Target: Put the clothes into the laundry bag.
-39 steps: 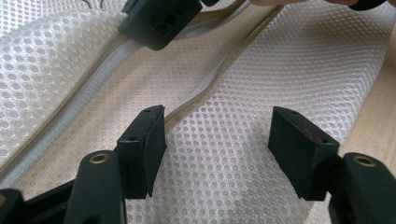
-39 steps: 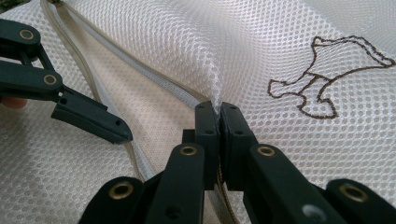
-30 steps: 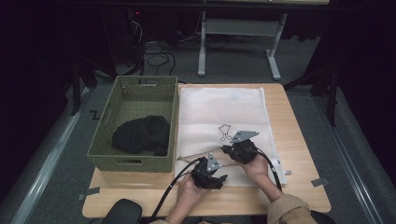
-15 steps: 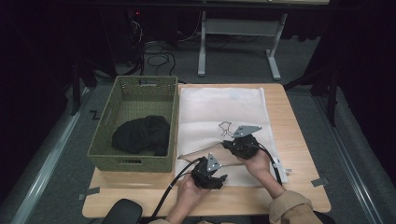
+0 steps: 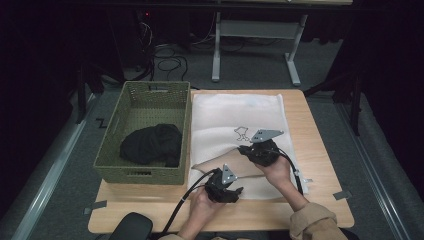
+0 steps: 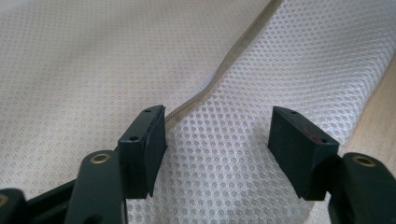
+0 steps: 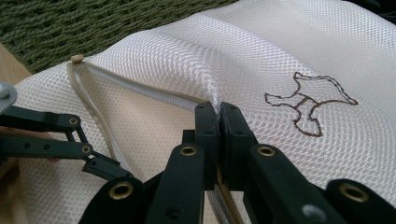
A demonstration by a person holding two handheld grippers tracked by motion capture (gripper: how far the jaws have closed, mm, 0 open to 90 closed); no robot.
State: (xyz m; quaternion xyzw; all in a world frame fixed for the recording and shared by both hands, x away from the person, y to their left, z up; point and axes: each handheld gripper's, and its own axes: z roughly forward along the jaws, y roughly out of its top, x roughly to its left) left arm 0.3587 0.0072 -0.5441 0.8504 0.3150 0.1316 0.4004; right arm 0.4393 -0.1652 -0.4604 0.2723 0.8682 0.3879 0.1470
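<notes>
A white mesh laundry bag with a small dog outline lies flat on the wooden table. My right gripper is shut on the upper layer of mesh at the bag's zipped mouth and holds that layer up, so the mouth gapes; from above, the right gripper is near the bag's front. My left gripper is open just over the lower layer, beside the zipper edge, with its pads off the mesh. The left gripper sits at the bag's near edge.
A green woven basket stands left of the bag with a black garment inside it. The person's hands and tan sleeve come in from the table's front edge. Dark floor and a desk frame lie beyond.
My right gripper has risen a little, lifting the bag's upper layer with it and widening the mouth. The left gripper has stayed where it was.
</notes>
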